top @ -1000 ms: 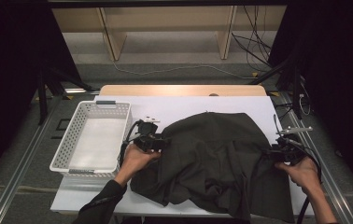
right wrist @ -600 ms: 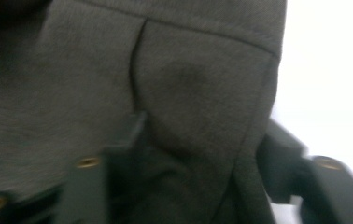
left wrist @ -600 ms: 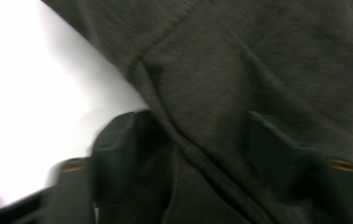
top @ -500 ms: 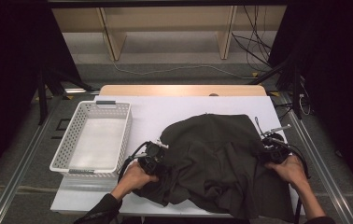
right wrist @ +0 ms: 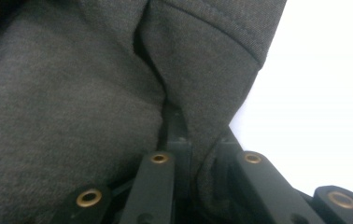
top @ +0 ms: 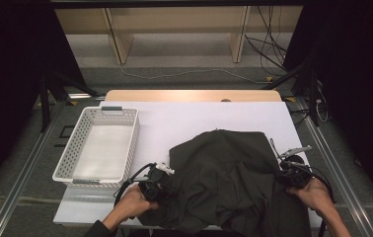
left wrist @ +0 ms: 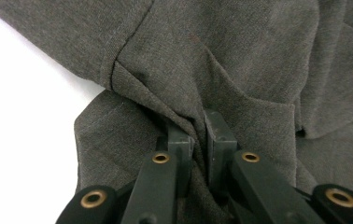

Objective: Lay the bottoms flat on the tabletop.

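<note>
- Dark grey garment (top: 234,182) spread over the near right part of the white table (top: 194,123); near hem hanging past the table's front edge, far edge about mid-table.
- Left gripper (top: 156,185) at the garment's left edge, just right of the white basket (top: 98,148)'s near corner. Left gripper view: jaws pinched together on a fold of the cloth (left wrist: 240,70), fabric bunched into a ridge between them, seam running off to upper left.
- Right gripper (top: 293,173) at the garment's right edge, near the table's right side. Right gripper view: jaws drawn tight on a hemmed edge (right wrist: 212,60), stitched border draped over the right jaw; bare table beyond.
- Grips taken on opposite side edges, roughly level with each other. Judged reason: holding both sides gives control of the full width, so the piece can be lifted, pulled taut or folded without twisting.
- Thin pinch of edge fabric rather than a deep bite: likely enough to hold light cloth, leaves the body free to hang or slide.
- Basket empty, standing at the left, apart from the garment; probably the destination once the piece is folded small enough.
- Cloth wrinkled across the middle, not flat yet. Judged stage: early, garment gripped, fold not made.
- Risk: hem slipping out of the right jaws if pulled hard sideways.
</note>
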Demonstrator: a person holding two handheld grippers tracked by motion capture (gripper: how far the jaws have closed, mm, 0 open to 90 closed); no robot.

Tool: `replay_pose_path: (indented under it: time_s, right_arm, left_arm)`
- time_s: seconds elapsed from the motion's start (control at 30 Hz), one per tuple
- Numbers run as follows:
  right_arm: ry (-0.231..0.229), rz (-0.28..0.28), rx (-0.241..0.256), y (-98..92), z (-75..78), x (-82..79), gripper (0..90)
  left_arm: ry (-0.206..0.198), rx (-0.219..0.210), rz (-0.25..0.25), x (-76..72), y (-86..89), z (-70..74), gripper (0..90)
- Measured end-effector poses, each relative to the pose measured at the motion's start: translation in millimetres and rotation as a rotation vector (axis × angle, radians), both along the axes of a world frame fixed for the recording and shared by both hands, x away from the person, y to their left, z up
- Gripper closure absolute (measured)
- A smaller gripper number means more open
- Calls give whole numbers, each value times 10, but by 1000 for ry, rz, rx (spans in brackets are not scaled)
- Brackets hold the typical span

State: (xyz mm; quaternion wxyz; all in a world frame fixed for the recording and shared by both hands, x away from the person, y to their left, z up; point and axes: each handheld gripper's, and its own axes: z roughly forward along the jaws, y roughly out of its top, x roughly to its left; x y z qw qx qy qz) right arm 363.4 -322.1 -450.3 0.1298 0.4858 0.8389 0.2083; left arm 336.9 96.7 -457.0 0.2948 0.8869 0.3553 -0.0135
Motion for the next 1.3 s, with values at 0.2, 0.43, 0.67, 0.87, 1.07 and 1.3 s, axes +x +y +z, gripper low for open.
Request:
replay_pose_path:
  time_s: [0.2,0.43,0.67,0.87,1.07,1.3]
  right_arm:
    - [-19,-9,-7,14,21,-34,733]
    - [-117,-68,70,-119,288,56,326]
    - [-199,-88,111,-55,594,408,233]
    - [-143,-113,87,65,398,845,197]
    - [-43,-103,73,132,157,1014,250]
    - [-28,-100,63,159,121,1002,409]
  left_arm:
    - [-32,17,71,48,33,98,648]
    - [-120,-30,227,279,193,463,328]
    - [-93,-16,377,807,48,362,274]
    - [11,10,439,1164,-2,52,244]
    - [23,78,375,1175,-141,-137,282]
    - [-20,27,348,1118,-154,-160,670]
